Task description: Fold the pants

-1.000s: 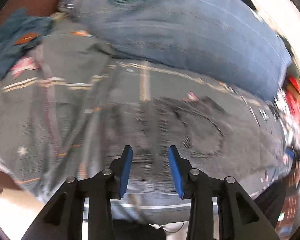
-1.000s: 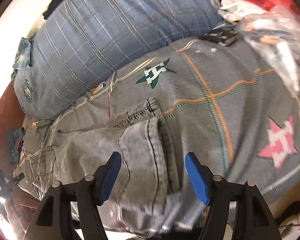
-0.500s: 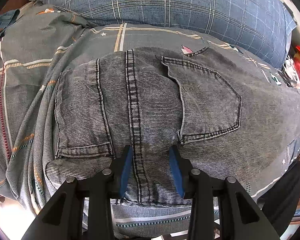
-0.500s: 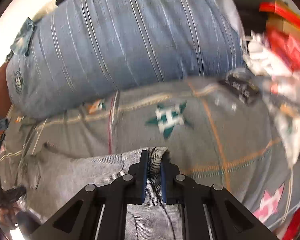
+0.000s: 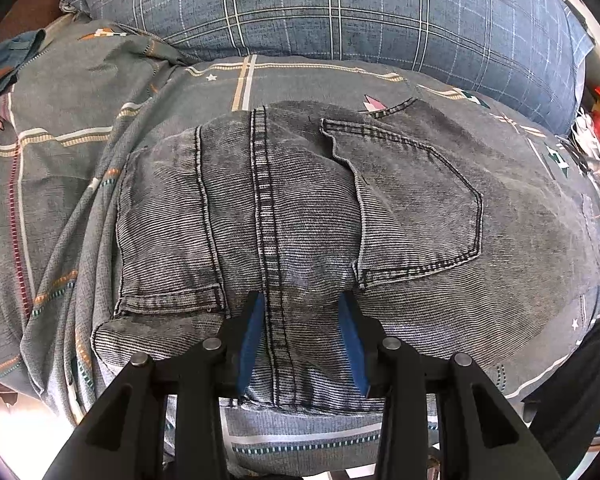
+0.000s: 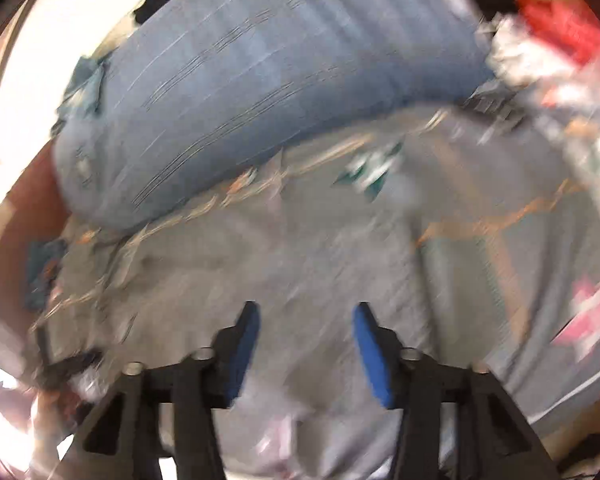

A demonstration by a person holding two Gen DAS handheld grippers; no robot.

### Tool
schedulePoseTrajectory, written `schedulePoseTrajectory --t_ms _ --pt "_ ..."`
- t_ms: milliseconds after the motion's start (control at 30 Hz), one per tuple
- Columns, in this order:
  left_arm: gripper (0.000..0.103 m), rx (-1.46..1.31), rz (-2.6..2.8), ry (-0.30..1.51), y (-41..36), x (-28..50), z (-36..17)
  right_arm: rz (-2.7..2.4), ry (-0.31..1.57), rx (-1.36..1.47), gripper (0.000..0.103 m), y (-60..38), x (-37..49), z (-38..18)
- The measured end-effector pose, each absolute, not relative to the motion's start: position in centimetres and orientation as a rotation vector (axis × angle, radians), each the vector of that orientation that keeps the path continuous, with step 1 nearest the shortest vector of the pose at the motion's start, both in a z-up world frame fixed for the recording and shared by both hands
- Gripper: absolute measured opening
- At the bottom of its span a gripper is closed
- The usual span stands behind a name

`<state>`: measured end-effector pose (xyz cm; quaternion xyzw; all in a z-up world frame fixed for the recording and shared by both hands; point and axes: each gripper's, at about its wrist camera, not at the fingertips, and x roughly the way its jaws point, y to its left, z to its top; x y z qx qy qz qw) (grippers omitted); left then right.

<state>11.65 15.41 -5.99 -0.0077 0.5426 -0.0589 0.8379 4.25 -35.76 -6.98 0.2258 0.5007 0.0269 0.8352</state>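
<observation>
Grey washed jeans lie folded on the bed in the left wrist view, seat side up, with the centre seam and a back pocket showing. My left gripper is open, its blue pads either side of the centre seam at the near edge of the jeans. The right wrist view is blurred by motion. My right gripper is open and holds nothing, above a grey mass that seems to be the jeans.
The bed has a grey patterned sheet with stripes and stars. A large blue plaid pillow lies along the far side, also in the right wrist view. Red and white clutter sits at the far right.
My right gripper was shut on a fold of the jeans half a second ago; it has opened and let go, and is moving. My left gripper has stayed open over the seam.
</observation>
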Motion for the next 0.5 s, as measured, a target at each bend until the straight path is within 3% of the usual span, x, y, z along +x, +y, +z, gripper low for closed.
schedulePoseTrajectory --t_ms 33,67,100,167,267,333,400,433,467,500 --pt "0.04 -0.023 -0.116 1.142 15.4 11.5 -5.7 0.012 1.132 0.462 0.061 -35.6 4.4 -9.0" --pt "0.04 -0.029 -0.103 1.132 15.4 11.3 -5.4 -0.063 1.223 0.458 0.055 -36.1 4.7 -11.9" --pt "0.04 -0.026 -0.092 1.109 15.2 11.0 -4.6 -0.091 1.194 0.45 0.045 -36.2 4.4 -11.9" --pt "0.04 -0.025 -0.089 1.06 14.8 10.3 -3.1 -0.114 1.172 0.416 0.045 -35.4 4.5 -9.8" --pt "0.054 -0.044 -0.108 0.965 13.5 9.1 -0.9 -0.087 1.087 0.31 0.045 -32.6 5.4 -6.2" --pt "0.059 0.01 -0.097 0.939 12.1 9.1 -1.0 -0.008 1.052 0.284 0.048 -30.4 6.3 -5.0" --pt "0.059 0.07 -0.036 0.999 11.3 9.9 -3.1 0.053 1.018 0.282 0.064 -28.4 7.2 -4.9" --pt "0.06 0.085 -0.012 1.084 11.6 10.7 -5.1 0.049 1.031 0.264 0.067 -27.8 7.9 -5.8" --pt "0.062 0.074 -0.003 1.189 12.1 11.5 -7.9 0.024 1.086 0.246 0.069 -27.5 8.6 -7.4" --pt "0.065 0.039 -0.01 1.158 12.8 11.5 -8.1 -0.01 1.205 0.254 0.069 -27.6 9.7 -10.3"
